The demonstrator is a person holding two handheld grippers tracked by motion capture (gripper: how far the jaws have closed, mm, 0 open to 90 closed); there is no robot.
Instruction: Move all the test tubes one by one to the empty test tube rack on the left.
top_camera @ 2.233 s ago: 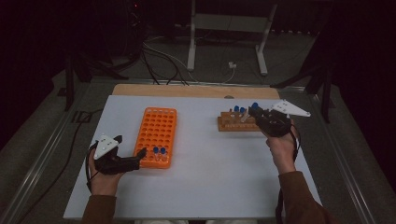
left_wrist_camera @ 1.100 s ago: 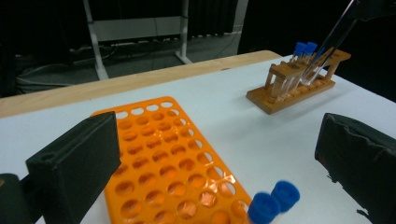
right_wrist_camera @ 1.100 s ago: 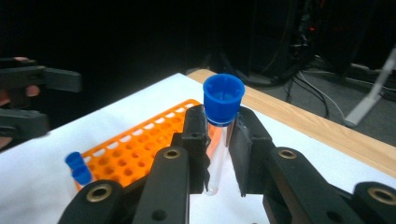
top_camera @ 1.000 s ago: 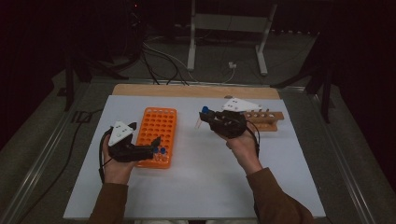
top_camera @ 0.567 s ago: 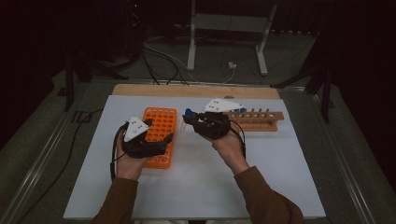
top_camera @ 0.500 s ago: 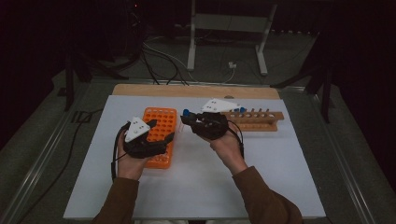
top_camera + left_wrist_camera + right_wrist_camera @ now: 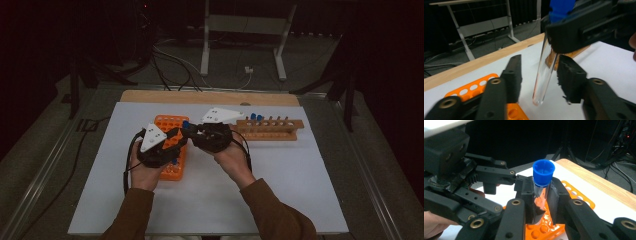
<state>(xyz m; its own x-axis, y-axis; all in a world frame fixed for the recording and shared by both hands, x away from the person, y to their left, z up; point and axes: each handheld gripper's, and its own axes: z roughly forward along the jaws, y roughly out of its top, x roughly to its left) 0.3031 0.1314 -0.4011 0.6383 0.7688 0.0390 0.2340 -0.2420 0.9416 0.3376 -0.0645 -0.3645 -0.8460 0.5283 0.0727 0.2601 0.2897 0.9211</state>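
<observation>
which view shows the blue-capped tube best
The right gripper view: the tube stands upright, clamped in the right gripper, blue cap plain. The left gripper view shows its clear body; the high view shows little more than the cap.

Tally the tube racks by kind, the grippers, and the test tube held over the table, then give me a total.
Orange plastic tube rack: 1
Wooden tube rack: 1
Grippers: 2 (left gripper, right gripper)
Blue-capped test tube, held by the right gripper: 1
Total: 5
</observation>
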